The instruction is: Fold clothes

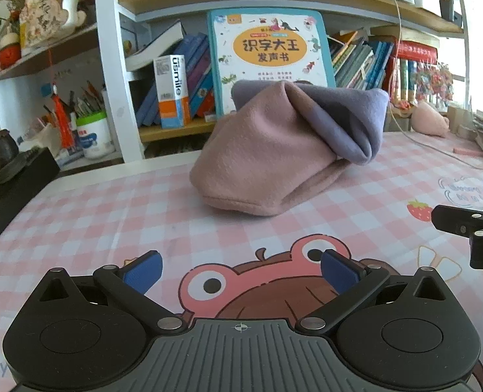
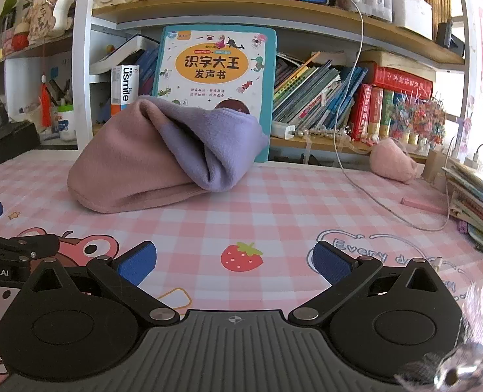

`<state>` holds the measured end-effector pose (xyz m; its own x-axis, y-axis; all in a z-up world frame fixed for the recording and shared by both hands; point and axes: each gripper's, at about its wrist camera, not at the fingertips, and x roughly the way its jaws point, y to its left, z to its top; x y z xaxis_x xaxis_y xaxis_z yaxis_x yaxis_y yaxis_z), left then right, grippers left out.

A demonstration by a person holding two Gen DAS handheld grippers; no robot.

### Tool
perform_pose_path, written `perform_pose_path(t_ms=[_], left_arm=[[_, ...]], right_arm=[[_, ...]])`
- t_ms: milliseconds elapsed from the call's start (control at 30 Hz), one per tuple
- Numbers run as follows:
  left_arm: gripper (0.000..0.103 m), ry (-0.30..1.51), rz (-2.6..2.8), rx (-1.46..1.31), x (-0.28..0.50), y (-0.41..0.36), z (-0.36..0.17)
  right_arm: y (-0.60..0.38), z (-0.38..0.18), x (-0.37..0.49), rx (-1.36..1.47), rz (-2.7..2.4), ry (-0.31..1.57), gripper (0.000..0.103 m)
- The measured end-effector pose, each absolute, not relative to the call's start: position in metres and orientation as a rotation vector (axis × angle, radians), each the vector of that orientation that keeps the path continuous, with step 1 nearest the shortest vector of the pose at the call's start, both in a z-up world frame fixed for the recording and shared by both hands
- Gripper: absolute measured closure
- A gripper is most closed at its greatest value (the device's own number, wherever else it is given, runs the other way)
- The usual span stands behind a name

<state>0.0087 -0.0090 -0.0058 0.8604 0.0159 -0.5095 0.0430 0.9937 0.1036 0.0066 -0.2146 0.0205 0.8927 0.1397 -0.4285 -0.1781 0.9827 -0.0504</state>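
A pink and purple fleece garment (image 1: 274, 150) lies bunched in a mound on the pink checked table mat (image 1: 110, 215), the purple part draped over its right side. It also shows in the right wrist view (image 2: 163, 156), on the mat (image 2: 290, 202). My left gripper (image 1: 240, 274) is open and empty, well in front of the garment. My right gripper (image 2: 233, 263) is open and empty, in front of and to the right of the garment. The right gripper's edge shows at the right of the left view (image 1: 470, 225); the left gripper's edge shows at the left of the right view (image 2: 16, 248).
A bookshelf with a large children's book (image 1: 267, 55) stands just behind the garment. A white charging cable (image 2: 372, 192) trails across the mat at right. A small pink plush (image 2: 391, 160) and a stack of books (image 2: 480, 205) sit at the right edge. A black box (image 1: 9, 189) sits at left.
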Motion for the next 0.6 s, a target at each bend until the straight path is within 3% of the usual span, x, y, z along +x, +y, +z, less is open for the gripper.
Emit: perform_pose_path(t_ms=[600], left_arm=[[0.000,0.504,0.003,0.160,0.0042,-0.0169,-0.0048]], right_arm=[[-0.2145,0.0210,0.0075,-0.096,0.184,0.439,0.000]])
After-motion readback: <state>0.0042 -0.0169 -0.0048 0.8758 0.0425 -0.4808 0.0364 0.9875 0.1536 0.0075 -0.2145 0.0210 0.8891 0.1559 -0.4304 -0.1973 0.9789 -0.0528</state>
